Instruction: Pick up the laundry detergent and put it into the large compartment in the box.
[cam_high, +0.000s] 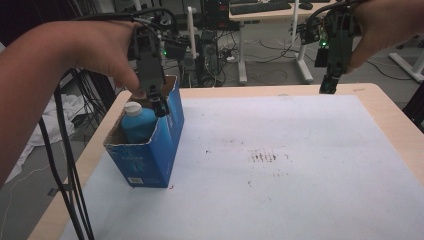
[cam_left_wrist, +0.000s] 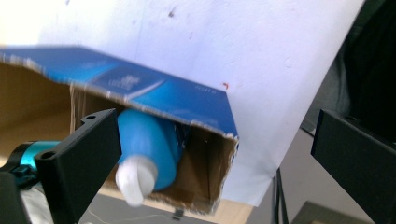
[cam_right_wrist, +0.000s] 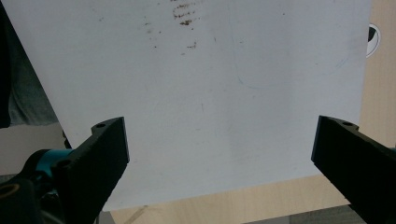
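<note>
High view first: my left gripper hangs over the open top of the blue cardboard box, which stands near the left edge of the wooden table on its white paper sheet. Inside the box sits a blue plastic bottle with a white cap. My right gripper is held high over the far right of the table, well apart from the box.

Left gripper view: my jaws are spread wide. One is just beside the bottle; the other is outside the box wall. If I pinch from here, I judge I would catch cardboard with the bottle and tip or drag the light box. Only here can I see how the jaws straddle that wall.

Right gripper view: my jaws are spread, with nothing between them but the stained sheet below. The brown smudges show sharper here.
</note>
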